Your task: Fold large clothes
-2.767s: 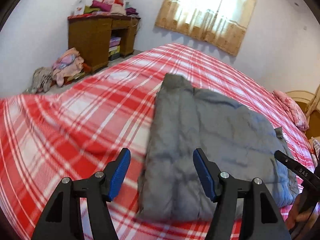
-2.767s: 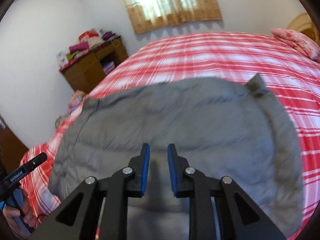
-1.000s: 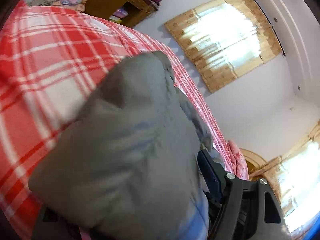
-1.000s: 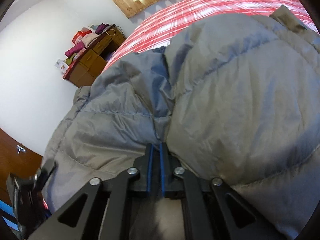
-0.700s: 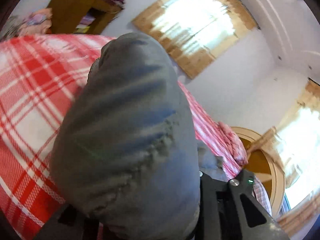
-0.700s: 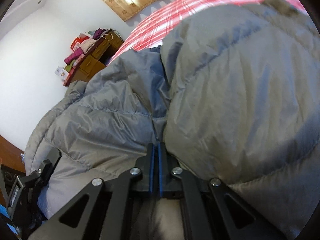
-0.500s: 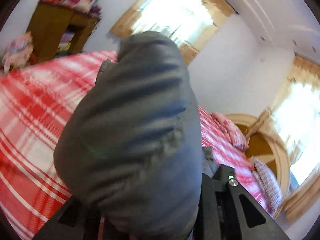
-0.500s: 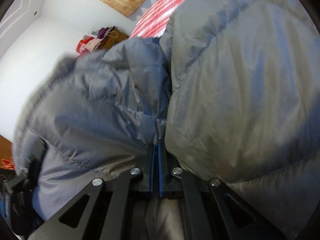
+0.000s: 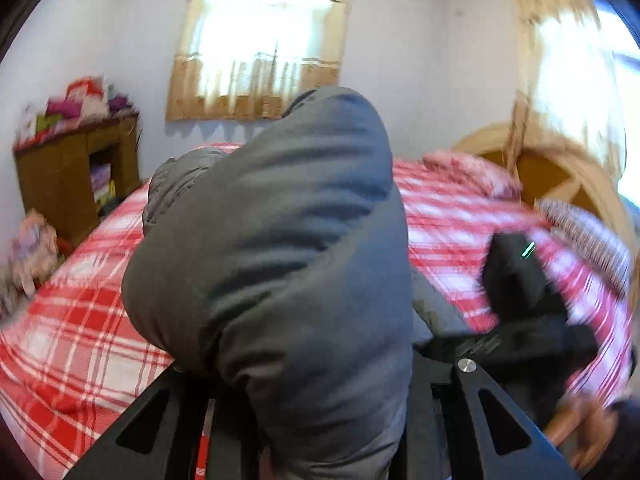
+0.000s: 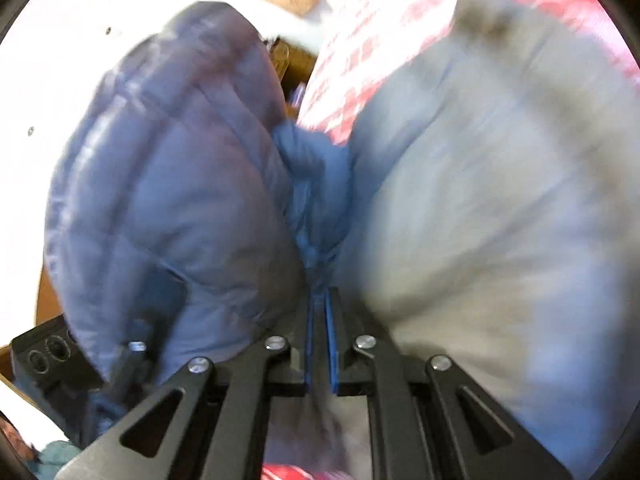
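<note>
A grey puffer jacket [image 9: 280, 248] bulges up in front of the left wrist camera and hides my left gripper's [image 9: 320, 420] fingertips; the jacket runs down between its black arms. In the right wrist view the same jacket [image 10: 500, 220] fills the frame in two puffed lobes. My right gripper [image 10: 320, 344] is shut on a fold of it, with the blue pads [image 10: 331, 344] pressed close on the fabric. The right gripper's body [image 9: 520, 300] shows to the right in the left view, blurred.
The red and white plaid bed [image 9: 80, 320] lies under the jacket. A wooden desk with piled clothes [image 9: 76, 160] stands at the far left wall. Pink pillows [image 9: 472, 168] and a rounded wooden headboard [image 9: 560, 176] are at the right. Curtained windows [image 9: 260, 52] are behind.
Both grippers have closed on the jacket's near edge and lifted it off the bed. The jacket now stands higher and both views have swung up and round.
</note>
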Available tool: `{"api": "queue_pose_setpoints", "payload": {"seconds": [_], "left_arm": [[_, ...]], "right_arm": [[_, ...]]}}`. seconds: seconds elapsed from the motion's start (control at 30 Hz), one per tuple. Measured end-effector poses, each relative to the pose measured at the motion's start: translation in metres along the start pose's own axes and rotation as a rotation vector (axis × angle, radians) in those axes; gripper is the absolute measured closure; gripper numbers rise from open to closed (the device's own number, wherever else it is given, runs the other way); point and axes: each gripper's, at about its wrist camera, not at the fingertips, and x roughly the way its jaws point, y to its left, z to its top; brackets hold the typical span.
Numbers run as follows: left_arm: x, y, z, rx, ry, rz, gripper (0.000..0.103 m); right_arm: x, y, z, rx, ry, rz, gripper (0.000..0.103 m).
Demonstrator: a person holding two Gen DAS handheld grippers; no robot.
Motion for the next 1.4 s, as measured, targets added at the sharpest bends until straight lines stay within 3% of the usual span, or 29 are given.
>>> {"api": "queue_pose_setpoints", "payload": {"seconds": [0.13,0.27,0.37,0.47,0.53,0.6,0.63,0.67,0.7,0.77,0.9,0.93,0.97,1.0,1.13,1.27,1.4], "left_arm": [[0.016,-0.033,-0.008,0.105,0.038,-0.010,0.080],[0.037,-0.064,-0.023,0.231,0.098,-0.016,0.080],[0.049,-0.092,-0.043,0.376,0.130,0.023,0.080],[0.061,-0.106,-0.059,0.454,0.151,0.048,0.080],[0.067,-0.115,-0.069,0.501,0.151,0.072,0.079],[0.068,-0.119,-0.078,0.532,0.151,0.084,0.079],[0.070,-0.120,-0.082,0.542,0.150,0.088,0.079],[0.072,-0.119,-0.084,0.545,0.151,0.091,0.079],[0.073,-0.119,-0.086,0.545,0.150,0.093,0.079],[0.073,-0.117,-0.089,0.540,0.143,0.091,0.079],[0.070,-0.118,-0.098,0.549,0.130,0.092,0.079],[0.069,-0.118,-0.100,0.563,0.124,0.095,0.079],[0.068,-0.118,-0.100,0.565,0.120,0.094,0.079],[0.068,-0.119,-0.101,0.561,0.116,0.089,0.077],[0.049,-0.121,-0.106,0.545,0.060,0.064,0.073],[0.034,-0.130,-0.114,0.616,-0.017,0.056,0.067],[0.039,-0.132,-0.117,0.637,-0.004,0.009,0.064]], "right_arm": [[-0.054,-0.030,0.007,-0.004,-0.079,-0.118,0.092],[-0.090,-0.063,0.005,0.051,-0.132,-0.133,0.092],[-0.106,-0.072,0.004,0.055,-0.155,-0.160,0.092],[-0.124,-0.075,0.012,0.055,-0.180,-0.216,0.090],[-0.138,-0.078,0.014,0.064,-0.211,-0.237,0.083],[-0.153,-0.076,0.020,0.074,-0.235,-0.209,0.069],[-0.160,-0.075,0.023,0.071,-0.238,-0.193,0.052],[-0.164,-0.073,0.025,0.063,-0.243,-0.187,0.043],[-0.165,-0.068,0.025,0.052,-0.245,-0.191,0.042],[-0.163,-0.059,0.037,0.017,-0.230,-0.212,0.042],[-0.119,-0.062,0.067,-0.031,-0.163,-0.292,0.043],[-0.116,-0.065,0.067,-0.043,-0.152,-0.289,0.056],[-0.109,-0.066,0.068,-0.063,-0.131,-0.286,0.086],[-0.096,-0.064,0.068,-0.092,-0.094,-0.309,0.089],[-0.071,-0.062,0.057,-0.178,-0.063,-0.319,0.090],[-0.057,-0.074,0.052,-0.154,-0.061,-0.187,0.089],[-0.038,-0.094,0.048,-0.107,-0.024,-0.148,0.091]]}}
